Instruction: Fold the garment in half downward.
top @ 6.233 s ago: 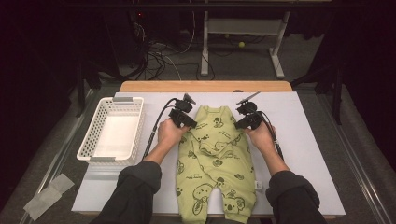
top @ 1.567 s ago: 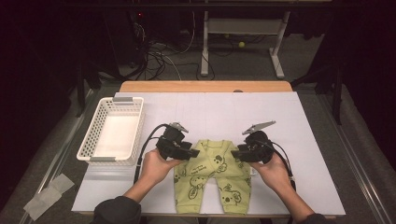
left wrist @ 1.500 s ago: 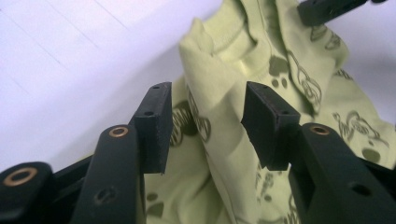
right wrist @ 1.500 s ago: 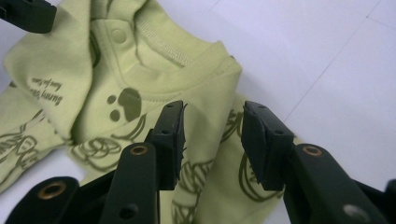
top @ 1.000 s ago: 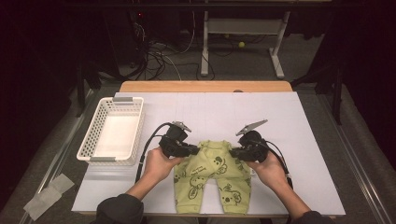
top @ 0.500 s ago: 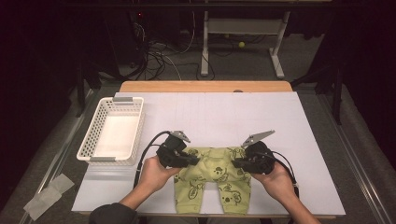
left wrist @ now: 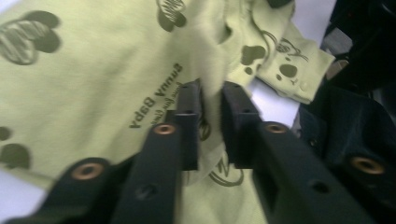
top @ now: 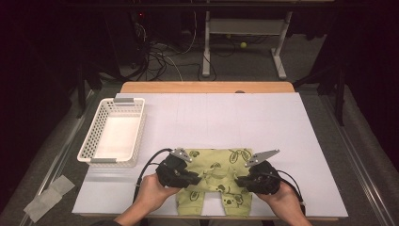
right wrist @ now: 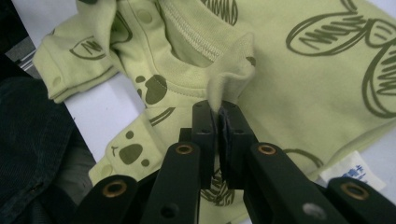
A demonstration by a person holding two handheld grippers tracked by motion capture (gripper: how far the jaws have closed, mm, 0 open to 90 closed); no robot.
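While the white table [top: 263,122] spans the high view, we note a soft yellow-green baby suit [top: 214,179] folded near its front edge, printed with dark cartoon dogs and "Sunny Baby" lettering. Right of the perforated white plastic basket [top: 114,132], the left gripper [left wrist: 212,119] has just been opening, cloth loose between its jaws. Our right gripper [right wrist: 218,123] pinches a fabric fold.
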